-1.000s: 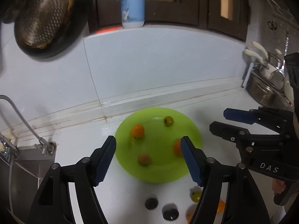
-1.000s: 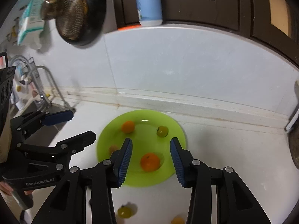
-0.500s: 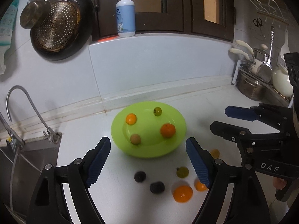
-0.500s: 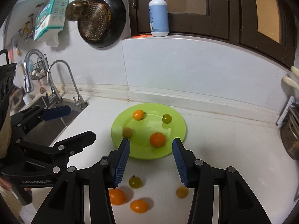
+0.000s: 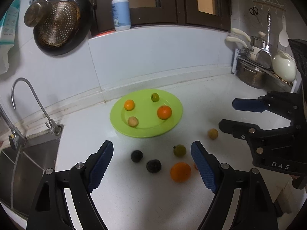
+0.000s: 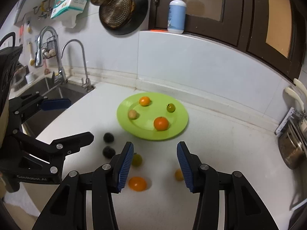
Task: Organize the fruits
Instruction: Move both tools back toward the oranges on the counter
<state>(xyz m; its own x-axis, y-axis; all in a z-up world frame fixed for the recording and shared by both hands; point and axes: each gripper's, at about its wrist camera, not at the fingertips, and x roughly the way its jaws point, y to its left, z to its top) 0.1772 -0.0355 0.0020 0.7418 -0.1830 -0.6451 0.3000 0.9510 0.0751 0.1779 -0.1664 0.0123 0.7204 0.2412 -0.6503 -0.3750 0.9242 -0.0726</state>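
A lime-green plate [image 5: 119, 122] [image 6: 182, 126] sits on the white counter with a large orange [image 5: 164, 112], a small orange [image 5: 129, 104], a green fruit [image 5: 155, 97] and a tan fruit [image 5: 133, 121] on it. In front of it lie two dark fruits [image 5: 136, 155] [image 5: 153, 165], a green tomato [image 5: 179, 150], an orange [image 5: 180, 172] and a small tan fruit [image 5: 213, 134]. My left gripper [image 5: 151, 151] hovers wide open above the loose fruits, holding nothing. My right gripper [image 6: 155, 147] is open and empty, short of the plate's near rim.
A steel sink [image 6: 48, 94] with a faucet [image 5: 28, 99] borders the counter on the left. Pots and utensils [image 5: 251, 74] crowd the right end. A black pan [image 5: 59, 23] hangs on the wall, and a soap bottle [image 5: 120, 9] stands on the ledge.
Both grippers have drawn back from the plate toward the counter's front, bringing the loose fruits into view. The left jaws have spread wider and the right jaws slightly.
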